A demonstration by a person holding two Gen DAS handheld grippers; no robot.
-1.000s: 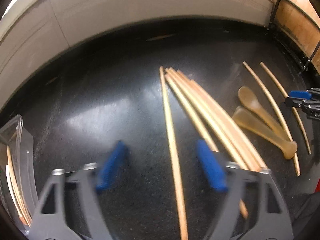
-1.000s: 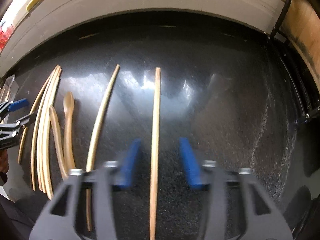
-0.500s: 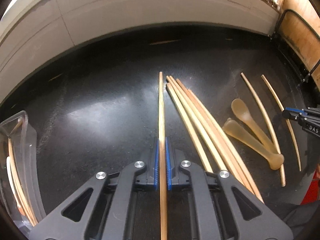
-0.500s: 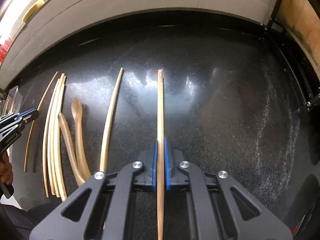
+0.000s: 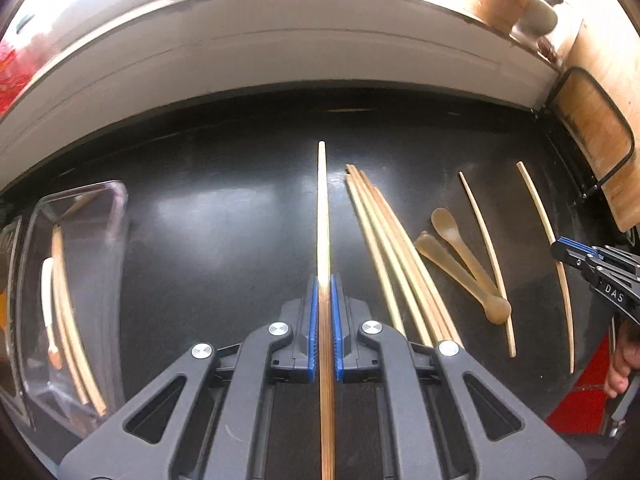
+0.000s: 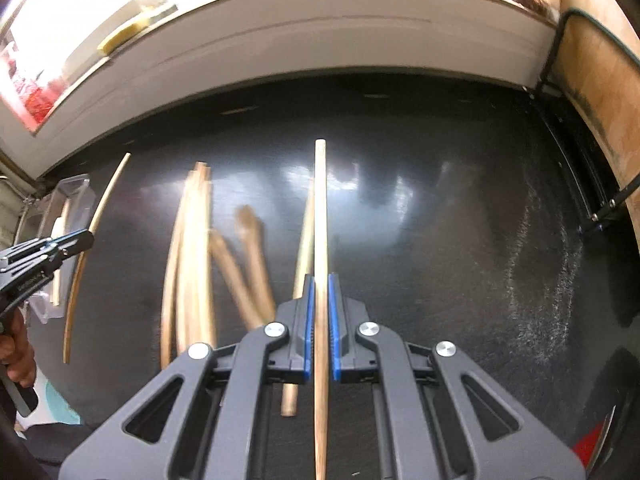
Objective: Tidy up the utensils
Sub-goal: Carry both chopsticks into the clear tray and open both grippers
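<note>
Two chopsticks are clamped, one in each gripper. The left gripper (image 5: 324,280) has its blue pads (image 5: 312,328) pressed against a long wooden chopstick (image 5: 322,208), which runs from the 6 o'clock edge of the left wrist view straight up toward 12 o'clock, its far tip over the black countertop (image 5: 224,216). The right gripper (image 6: 319,280) likewise pinches a second chopstick (image 6: 320,200) between its pads, pointing toward 12 o'clock in the right wrist view.

At 3 o'clock of the left-held stick, a bundle of chopsticks (image 5: 396,248) lies on the counter, then two translucent brown spoons (image 5: 464,264) crossing each other, then a single loose chopstick (image 5: 488,256) just beside them. At 9 o'clock sits a clear plastic container (image 5: 112,248) with a few chopsticks inside. A pale wall (image 5: 304,56) borders the counter at 12 o'clock, and a wooden board in a black wire rack (image 5: 600,136) stands at 2 o'clock.
</note>
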